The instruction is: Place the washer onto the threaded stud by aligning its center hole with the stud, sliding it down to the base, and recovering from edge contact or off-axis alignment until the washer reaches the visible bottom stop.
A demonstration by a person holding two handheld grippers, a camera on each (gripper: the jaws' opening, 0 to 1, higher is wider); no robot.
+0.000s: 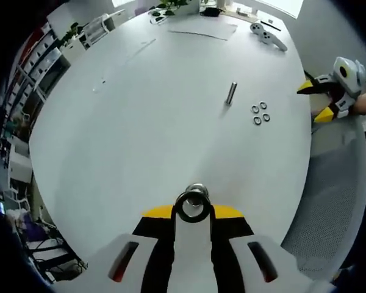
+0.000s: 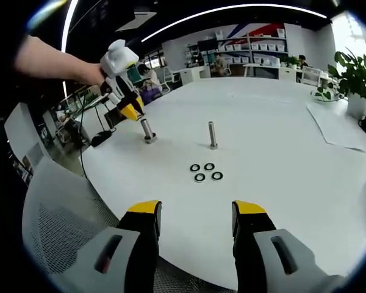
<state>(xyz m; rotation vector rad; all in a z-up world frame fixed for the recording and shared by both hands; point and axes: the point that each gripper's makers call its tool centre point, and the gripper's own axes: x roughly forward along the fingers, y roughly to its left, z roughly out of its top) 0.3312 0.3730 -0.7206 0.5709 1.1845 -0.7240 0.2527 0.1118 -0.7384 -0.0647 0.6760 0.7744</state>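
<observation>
My left gripper (image 1: 195, 215) is shut on a metal stud (image 1: 195, 203), seen end-on between its yellow-tipped jaws. From the right gripper view, that left gripper (image 2: 132, 110) holds the top of this stud (image 2: 148, 130), whose base rests upright on the white table (image 2: 280, 183). A second stud (image 1: 231, 93) (image 2: 213, 135) stands free near the table's middle. Several dark washers (image 1: 260, 113) (image 2: 205, 172) lie flat in a cluster beside it. My right gripper (image 2: 196, 218) hangs open over the table's edge, short of the washers, with nothing in it; it also appears in the left gripper view (image 1: 314, 102).
A game controller (image 1: 268, 35), a paper sheet (image 1: 201, 27) (image 2: 341, 128) and a potted plant (image 2: 357, 79) sit at the table's far side. A grey mesh chair (image 1: 329, 201) (image 2: 61, 232) stands by the near edge. A person's forearm (image 2: 49, 58) holds the left gripper.
</observation>
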